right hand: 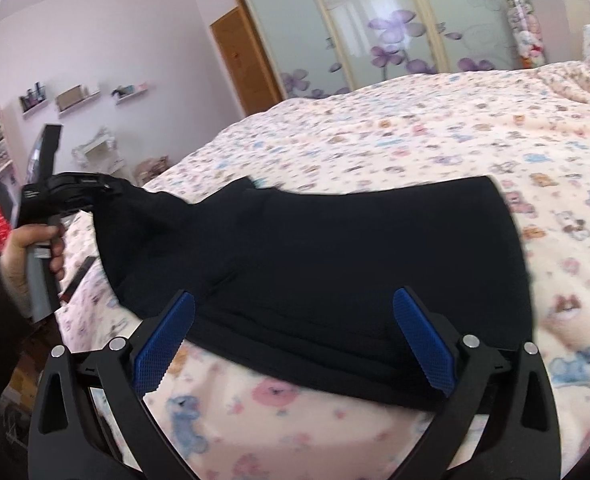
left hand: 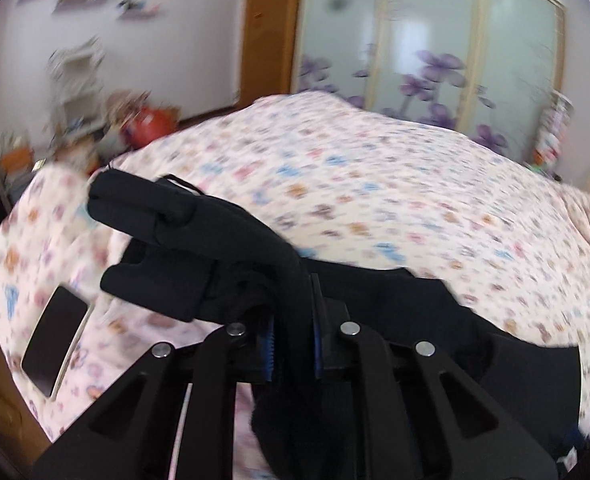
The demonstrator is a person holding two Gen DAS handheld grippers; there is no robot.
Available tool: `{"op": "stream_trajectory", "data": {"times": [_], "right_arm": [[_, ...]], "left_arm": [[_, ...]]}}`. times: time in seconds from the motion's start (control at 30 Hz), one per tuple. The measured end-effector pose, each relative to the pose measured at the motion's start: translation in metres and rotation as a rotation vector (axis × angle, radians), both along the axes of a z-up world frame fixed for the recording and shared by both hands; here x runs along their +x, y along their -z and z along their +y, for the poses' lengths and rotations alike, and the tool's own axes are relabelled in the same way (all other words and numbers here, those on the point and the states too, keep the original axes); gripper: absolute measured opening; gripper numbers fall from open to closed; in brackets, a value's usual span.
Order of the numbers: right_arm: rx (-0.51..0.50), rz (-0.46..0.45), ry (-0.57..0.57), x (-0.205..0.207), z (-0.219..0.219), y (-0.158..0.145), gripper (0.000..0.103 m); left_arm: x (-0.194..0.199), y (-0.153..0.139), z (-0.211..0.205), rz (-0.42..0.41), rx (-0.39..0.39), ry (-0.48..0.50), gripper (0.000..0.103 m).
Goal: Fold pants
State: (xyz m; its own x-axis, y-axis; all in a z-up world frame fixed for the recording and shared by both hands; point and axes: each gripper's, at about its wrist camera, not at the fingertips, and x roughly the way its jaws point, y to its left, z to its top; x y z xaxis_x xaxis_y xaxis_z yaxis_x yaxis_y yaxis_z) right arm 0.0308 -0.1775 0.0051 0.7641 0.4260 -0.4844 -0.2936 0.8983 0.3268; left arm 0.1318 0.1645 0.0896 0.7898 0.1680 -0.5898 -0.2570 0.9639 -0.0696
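Observation:
Black pants (right hand: 335, 248) lie across a bed with a pink animal-print cover (right hand: 415, 128). Their left end is pulled up off the cover. My left gripper (right hand: 75, 184), held by a hand (right hand: 27, 256), is shut on that end. In the left wrist view the black cloth (left hand: 223, 248) is bunched between the blue pads (left hand: 271, 344) of the left gripper (left hand: 293, 300) and drapes over them. My right gripper (right hand: 295, 296) hangs over the pants' near edge, open wide, its blue pads (right hand: 167, 340) apart from the cloth.
A flat black device (left hand: 55, 344) lies on the cover near the bed's left edge. A wardrobe with flowered sliding doors (right hand: 375, 20) and a wooden door (right hand: 239, 60) stand behind the bed. Shelves and clutter (left hand: 79, 80) fill the left wall.

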Motion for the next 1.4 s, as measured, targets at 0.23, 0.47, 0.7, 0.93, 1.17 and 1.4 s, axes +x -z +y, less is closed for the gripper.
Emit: {"op": "stream_trajectory", "data": {"times": [0.23,0.47,0.7,0.93,1.17,1.4], "right_arm": [[-0.001,-0.002,0.234,0.003,-0.041,-0.004,0.102],[0.084,0.058,0.421,0.008,-0.086,0.005,0.102],[0.138,0.113,0.522,0.010,-0.110,0.014,0.102],[0.159,0.089,0.593,0.002,-0.122,0.011,0.102],[0.116,0.111,0.721,-0.002,-0.136,0.015,0.102],[0.162,-0.111,0.675,-0.019,-0.135,-0.008,0.102]], "left_arm": [[-0.017,-0.019,-0.106,-0.074,0.147,0.249,0.013],[-0.057,0.023,-0.223,-0.042,0.300,0.632,0.013],[-0.073,0.095,-0.269,0.081,0.371,0.759,0.013],[-0.078,0.044,-0.258,-0.061,0.176,0.730,0.013],[-0.082,0.097,-0.290,0.068,0.250,0.833,0.017],[-0.102,0.081,-0.262,-0.008,0.105,0.845,0.082]]}}
